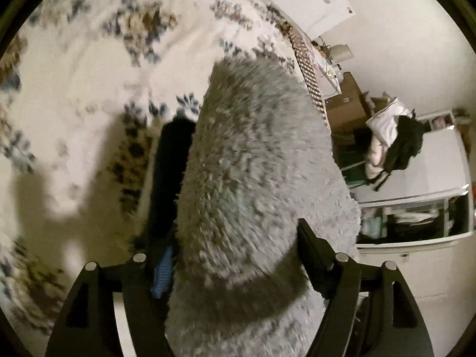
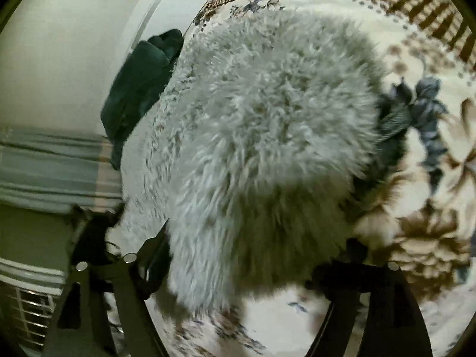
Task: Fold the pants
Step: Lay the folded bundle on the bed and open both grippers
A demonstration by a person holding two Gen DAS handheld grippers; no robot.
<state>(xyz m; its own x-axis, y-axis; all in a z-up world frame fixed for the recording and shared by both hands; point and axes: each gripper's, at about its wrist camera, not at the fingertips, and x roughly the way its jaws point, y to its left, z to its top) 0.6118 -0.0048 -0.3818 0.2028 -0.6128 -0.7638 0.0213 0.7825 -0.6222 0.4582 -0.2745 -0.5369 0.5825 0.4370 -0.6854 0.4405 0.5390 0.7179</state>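
**Both grippers pinch the fuzzy grey pants over the bed**

The left gripper [image 1: 235, 270] has its two black fingers [image 1: 315, 250] set on either side of a thick fold of grey fleece, which fills the gap between them; it is pinching the pants [image 1: 253, 154]. A blue pad [image 1: 163, 273] shows on the inner face of the left-hand finger, against the cloth. From there the pants run up and away as a long shaggy roll, lifted off the blanket [image 1: 83, 68], with a dark inner side [image 1: 172, 160] showing along their left edge. The blanket is cream with blue and brown flowers, and shadows fall across it at the left. Beyond the bed's chequered border [image 1: 309, 74] stand a cardboard box [image 1: 348, 110] and a heap of white and black clothes [image 1: 392, 136] against the wall.

The right gripper [image 2: 255, 255] likewise grips the pants [image 2: 261, 113]: the fleece bulges between its fingers [image 2: 154, 250], the right-hand one mostly hidden in shadow. The pants spread out from there in a broad mound over the flowered blanket [image 2: 431, 178], with a dark ribbed band [image 2: 392, 122] peeping out at their right edge. A dark green cloth [image 2: 139, 83] lies at the bed's far left edge, near the wall.
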